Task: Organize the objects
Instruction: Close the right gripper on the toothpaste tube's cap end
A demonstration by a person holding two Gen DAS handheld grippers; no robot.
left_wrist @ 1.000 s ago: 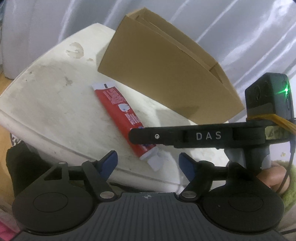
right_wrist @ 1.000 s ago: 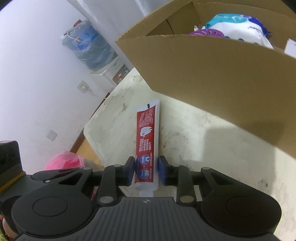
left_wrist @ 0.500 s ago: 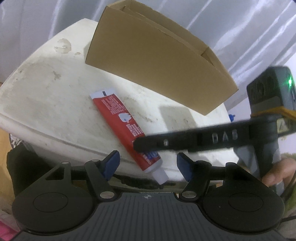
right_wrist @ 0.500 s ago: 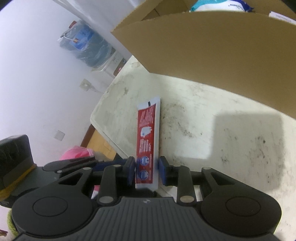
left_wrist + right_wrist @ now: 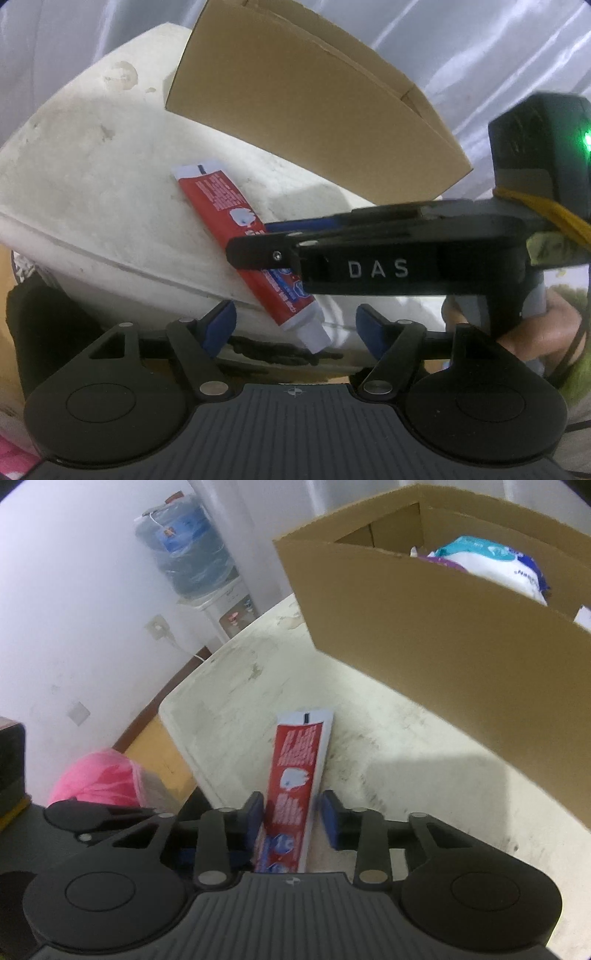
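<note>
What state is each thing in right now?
toothpaste tube: capped, gripped, mostly off the table
right gripper: shut on the tube
left gripper: open, empty
cardboard box: open-topped, holding packages
table: stained

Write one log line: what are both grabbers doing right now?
right gripper: shut on toothpaste tube, lifting it | left gripper: open, empty | cardboard box: on table
</note>
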